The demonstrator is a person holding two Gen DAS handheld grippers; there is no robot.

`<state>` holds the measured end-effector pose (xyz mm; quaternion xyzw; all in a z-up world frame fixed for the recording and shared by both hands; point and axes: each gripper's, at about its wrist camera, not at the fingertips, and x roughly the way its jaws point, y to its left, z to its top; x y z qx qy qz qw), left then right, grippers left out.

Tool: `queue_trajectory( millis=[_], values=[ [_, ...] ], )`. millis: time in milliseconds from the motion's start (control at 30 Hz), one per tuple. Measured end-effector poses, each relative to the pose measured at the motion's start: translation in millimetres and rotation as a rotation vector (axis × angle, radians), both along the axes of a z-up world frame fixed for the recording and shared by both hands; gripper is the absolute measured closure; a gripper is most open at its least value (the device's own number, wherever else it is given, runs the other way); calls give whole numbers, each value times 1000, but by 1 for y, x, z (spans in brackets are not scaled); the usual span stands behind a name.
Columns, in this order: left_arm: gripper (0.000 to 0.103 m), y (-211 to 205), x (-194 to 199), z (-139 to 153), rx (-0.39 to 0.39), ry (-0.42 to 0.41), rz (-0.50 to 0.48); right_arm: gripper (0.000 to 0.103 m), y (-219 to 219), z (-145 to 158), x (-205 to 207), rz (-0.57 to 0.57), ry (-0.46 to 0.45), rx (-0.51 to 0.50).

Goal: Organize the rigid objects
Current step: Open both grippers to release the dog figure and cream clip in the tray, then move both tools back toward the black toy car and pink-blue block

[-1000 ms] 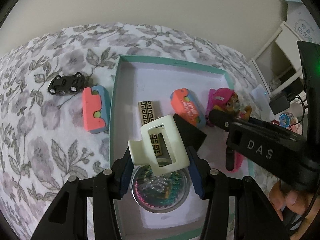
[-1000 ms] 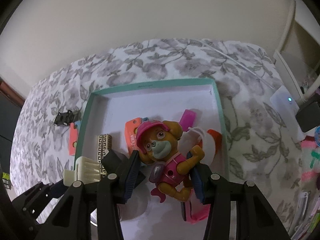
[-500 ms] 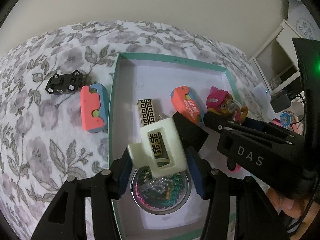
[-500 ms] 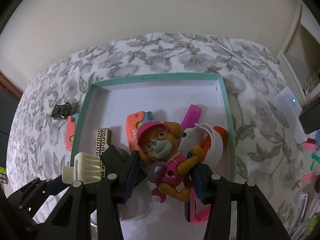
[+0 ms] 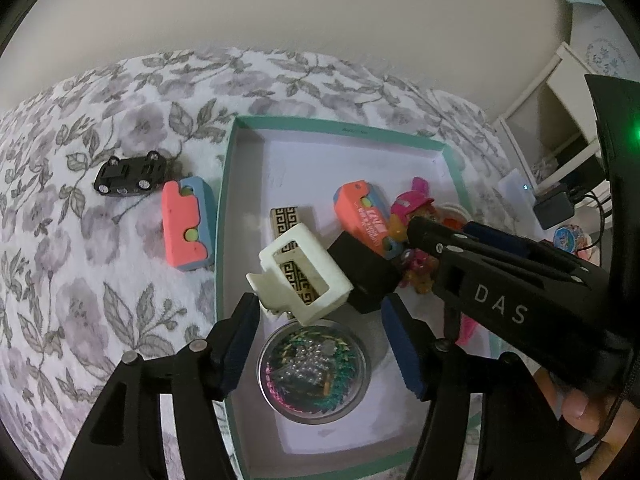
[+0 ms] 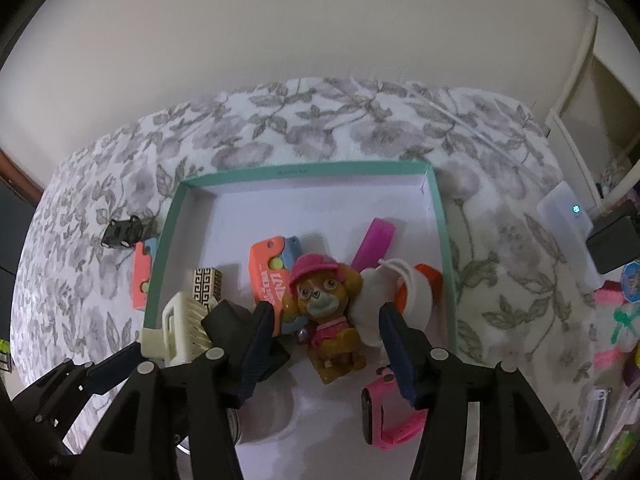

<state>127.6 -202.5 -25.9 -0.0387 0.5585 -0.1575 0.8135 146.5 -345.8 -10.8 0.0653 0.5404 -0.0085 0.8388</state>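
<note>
My left gripper [image 5: 320, 340] hangs over the teal-rimmed tray [image 5: 224, 220], its jaws opening. The cream hair claw [image 5: 300, 276] lies tilted just ahead of the fingertips, above a round clear bead case [image 5: 312, 376]; neither pad presses it. The same claw [image 6: 180, 332] shows at the tray's [image 6: 168, 240] left rim in the right wrist view. My right gripper [image 6: 328, 344] is also opening. A puppy figure in a pink cap [image 6: 324, 312] sits on the tray floor between its fingers, with a gap on each side. The puppy [image 5: 412, 216] is partly hidden in the left wrist view.
Inside the tray: an orange-blue block [image 6: 272, 268], a gold-black patterned box [image 6: 208, 282], a black cube [image 5: 364, 276], a white-orange cup [image 6: 412, 292], a pink bar [image 6: 374, 244], a pink watch [image 6: 384, 412]. Outside on the floral bedspread: a black toy car [image 5: 130, 174], another pink-blue block [image 5: 186, 226]. Shelf and clutter at right.
Both pairs of jaws have spread. The hair claw has tipped over leftwards, free of the left pads. The puppy has sunk onto the tray floor, clear of the right pads.
</note>
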Motion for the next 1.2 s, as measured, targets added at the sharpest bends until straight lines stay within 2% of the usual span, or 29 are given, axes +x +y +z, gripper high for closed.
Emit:
queue_trajectory(
  millis=[133,333,700,767,867,933,1000,1100,1200],
  values=[
    [35,3,1,8,-18,-10,4,39,-2,10,-2,-15,-29,-9],
    [35,22,6,19,-33,-26,54,39,-3,23,-4,-28,-75,3],
    [34,73,19,26,-101,-16,189,37,2,21,-2,-33,-81,-8],
    [34,82,20,24,-97,-12,215,34,4,19,-2,-28,-77,-12],
    [34,98,22,20,-93,1,253,23,6,17,-1,-24,-77,-23],
    [33,106,24,18,-85,6,271,22,7,16,0,-22,-78,-26],
    [22,113,25,17,-71,6,287,22,9,16,0,-20,-79,-27],
    [21,122,27,14,-58,5,306,20,13,15,1,-12,-82,-28],
    [21,129,28,11,-55,9,321,3,16,15,2,-4,-91,-32]
  ],
)
